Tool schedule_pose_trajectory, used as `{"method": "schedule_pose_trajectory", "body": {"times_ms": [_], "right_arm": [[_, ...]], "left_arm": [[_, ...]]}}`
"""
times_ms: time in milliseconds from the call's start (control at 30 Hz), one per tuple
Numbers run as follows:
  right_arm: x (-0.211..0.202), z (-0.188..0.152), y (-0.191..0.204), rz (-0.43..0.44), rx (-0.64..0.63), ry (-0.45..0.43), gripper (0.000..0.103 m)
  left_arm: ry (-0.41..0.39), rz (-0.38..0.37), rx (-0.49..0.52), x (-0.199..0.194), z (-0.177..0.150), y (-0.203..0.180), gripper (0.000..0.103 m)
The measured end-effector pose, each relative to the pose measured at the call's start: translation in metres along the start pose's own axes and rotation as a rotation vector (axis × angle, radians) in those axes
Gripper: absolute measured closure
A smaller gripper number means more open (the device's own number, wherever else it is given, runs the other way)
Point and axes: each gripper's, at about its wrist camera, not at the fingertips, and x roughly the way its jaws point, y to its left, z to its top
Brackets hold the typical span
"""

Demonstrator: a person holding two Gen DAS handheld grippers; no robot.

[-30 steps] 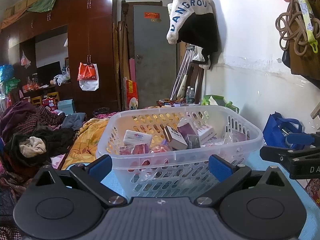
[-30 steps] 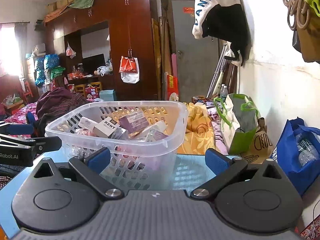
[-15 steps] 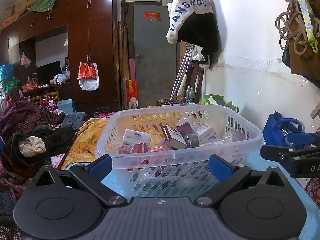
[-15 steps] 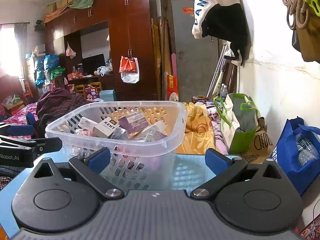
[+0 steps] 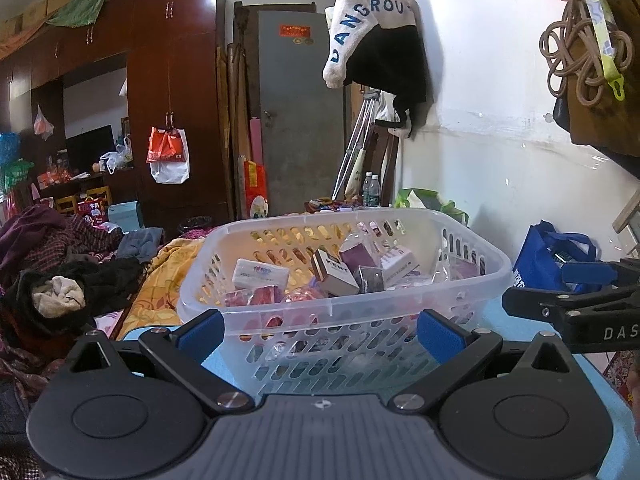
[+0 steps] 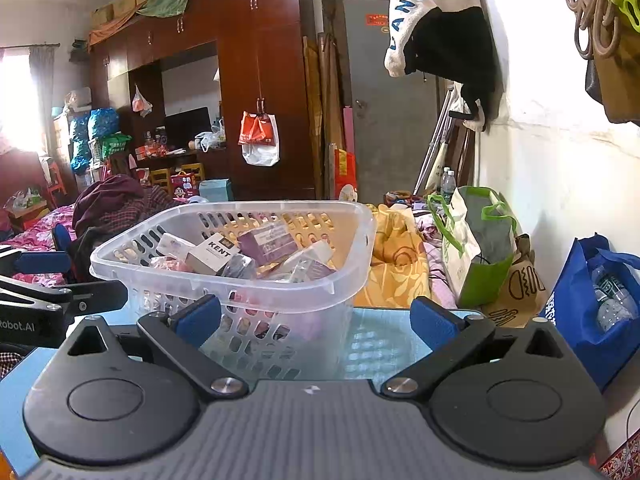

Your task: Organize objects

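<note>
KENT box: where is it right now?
The KENT box lies inside the clear basket, left of the purple box in the right wrist view; neither open gripper touches it.

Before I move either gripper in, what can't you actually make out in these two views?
- Lower items in the basket: both views, hidden behind its frosted wall and the boxes on top.
- Table in front of the grippers: both views, covered by the gripper bodies.
- Right gripper in the left view: cut off by the right edge.
- Print on the purple box: too small to read.
</note>
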Motion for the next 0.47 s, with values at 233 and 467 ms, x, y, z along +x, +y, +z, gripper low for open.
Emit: {"method": "schedule_pose_trajectory", "body": {"times_ms": [233,467], "right_arm": [[-0.0004,0.0005,-0.0001,0.0,0.001,-0.002,0.0],[-0.0002,0.0009,0.0002,0.0,-0.003,0.001,0.0]], "left_arm": [[0.001,0.007,-0.007,0.0029,0.0006,0.0016,0.0],[-0.015,0.032,0.018,0.0025,-0.0014,-0.0021,0.0]]}}
